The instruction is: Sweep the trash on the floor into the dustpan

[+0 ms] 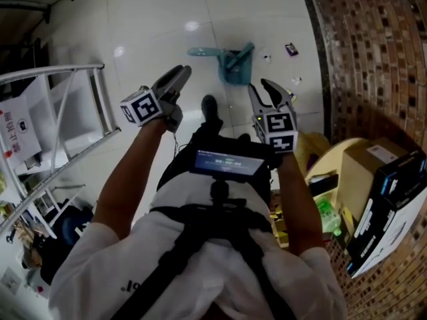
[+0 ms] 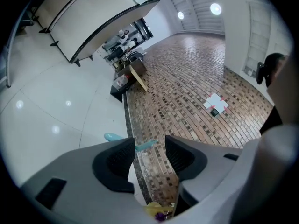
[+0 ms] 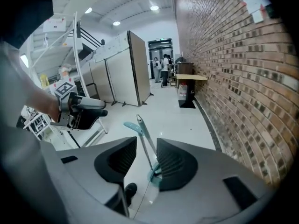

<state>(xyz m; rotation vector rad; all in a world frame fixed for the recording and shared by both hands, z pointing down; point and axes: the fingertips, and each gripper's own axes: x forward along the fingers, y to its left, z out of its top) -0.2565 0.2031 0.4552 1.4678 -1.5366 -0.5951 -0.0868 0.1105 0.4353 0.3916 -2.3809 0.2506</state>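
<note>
The left hand-held gripper point(image 1: 177, 77) is held out over the white floor point(image 1: 153, 19) with its jaws standing well apart and nothing between them. The right hand-held gripper point(image 1: 267, 92) is just beside it, with a narrower gap between its jaws, and it too grips nothing. In the right gripper view a thin handle shows through that gap, but it stands farther off and no pad touches it.

The teal dustpan-and-broom set point(image 1: 231, 65) sits on the floor ahead of both, between their lines and a little nearer the right one, clear of either. Scraps of trash point(image 1: 291, 49) lie scattered beyond the right hand-held gripper and to its right, close to the brick wall point(image 1: 373, 59). A metal ladder point(image 1: 73, 112) leans well off to the left of the left hand-held gripper
</note>
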